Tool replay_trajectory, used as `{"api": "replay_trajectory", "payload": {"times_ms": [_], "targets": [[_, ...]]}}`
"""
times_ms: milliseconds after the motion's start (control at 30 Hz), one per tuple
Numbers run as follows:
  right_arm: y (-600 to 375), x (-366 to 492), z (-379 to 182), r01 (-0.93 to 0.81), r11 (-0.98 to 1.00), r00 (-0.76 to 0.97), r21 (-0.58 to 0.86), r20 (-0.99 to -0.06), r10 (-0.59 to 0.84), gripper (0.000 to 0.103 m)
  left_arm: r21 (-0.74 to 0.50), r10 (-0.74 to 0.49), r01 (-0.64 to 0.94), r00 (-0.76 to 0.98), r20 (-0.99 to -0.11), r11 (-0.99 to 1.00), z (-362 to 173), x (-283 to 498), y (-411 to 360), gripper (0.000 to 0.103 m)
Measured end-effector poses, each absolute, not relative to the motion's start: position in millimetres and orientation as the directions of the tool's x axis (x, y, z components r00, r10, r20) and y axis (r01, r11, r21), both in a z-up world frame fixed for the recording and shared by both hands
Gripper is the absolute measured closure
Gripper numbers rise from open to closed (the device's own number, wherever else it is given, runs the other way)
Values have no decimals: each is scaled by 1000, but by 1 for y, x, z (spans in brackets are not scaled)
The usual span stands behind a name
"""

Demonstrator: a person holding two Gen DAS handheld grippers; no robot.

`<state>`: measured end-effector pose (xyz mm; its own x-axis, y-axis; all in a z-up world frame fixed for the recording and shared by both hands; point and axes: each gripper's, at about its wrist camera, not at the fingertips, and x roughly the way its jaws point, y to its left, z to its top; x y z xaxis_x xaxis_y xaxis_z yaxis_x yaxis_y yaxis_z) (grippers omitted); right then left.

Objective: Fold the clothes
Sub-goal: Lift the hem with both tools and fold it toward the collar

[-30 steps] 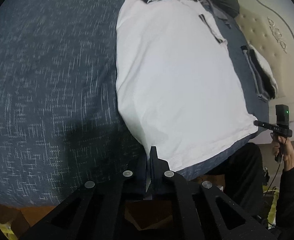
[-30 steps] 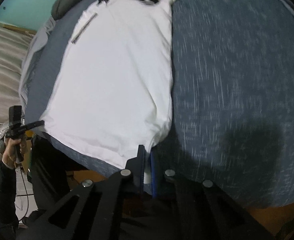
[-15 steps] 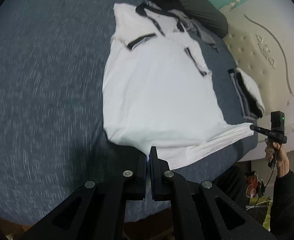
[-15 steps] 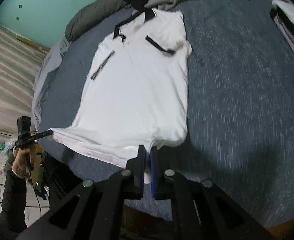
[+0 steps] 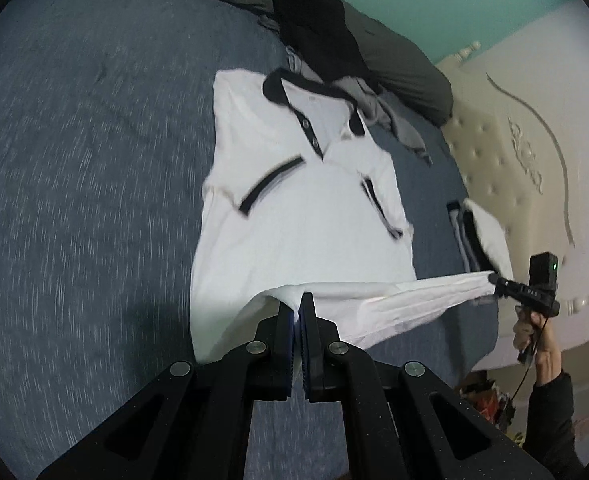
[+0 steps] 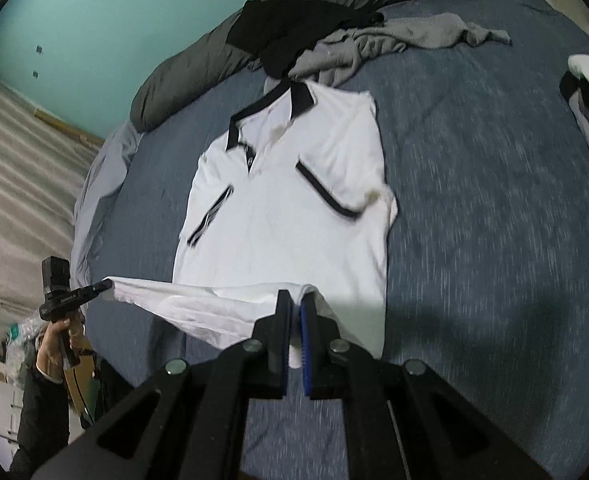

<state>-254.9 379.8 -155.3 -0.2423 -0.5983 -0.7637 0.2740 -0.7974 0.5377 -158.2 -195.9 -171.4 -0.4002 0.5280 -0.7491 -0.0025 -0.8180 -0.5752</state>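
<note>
The bed (image 5: 74,160) under my fingers wore a speckled dark-blue cover, and a white polo shirt (image 5: 306,216) with black trim lay across it, collar toward the far side. Beyond the collar sat a black garment (image 6: 282,40) heaped on a crumpled grey one (image 6: 394,40), with a dark grey duvet (image 6: 198,68) bunched along the far edge. A folded white and black stack (image 5: 482,236) rested near the cream headboard (image 5: 506,152).

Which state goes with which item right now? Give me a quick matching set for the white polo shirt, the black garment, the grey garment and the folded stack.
Column one:
1. white polo shirt
2. black garment
3. grey garment
4. folded stack

Column two:
A. crumpled beside the collar, spread toward the headboard
B. piled on the dark duvet
C. neat, near the bed edge
D. hem lifted by both grippers

Pairs: 1-D, 2-B, 3-A, 4-C
</note>
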Motion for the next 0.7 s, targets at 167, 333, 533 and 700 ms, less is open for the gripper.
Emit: {"api": "replay_trajectory", "payload": {"times_ms": [167,333,533,700], "targets": [[375,-297,-151,267,-802,-268,535,-758,-595,99,-581,522,7,-429,-737,-814,-165,-203,-200,100],[369,-340,-153,258,-809,-291,528,-756,-586,99,-570,508,13,-438,-742,-822,-165,-248,-202,100],[360,-390,-157,246,-820,-319,518,-755,-573,99,-569,491,40,-457,-741,-821,-172,-296,-214,100],[353,-428,-160,243,-825,-348,510,-748,-565,99,-553,471,52,-459,-753,-832,-180,-334,-222,101]]}}
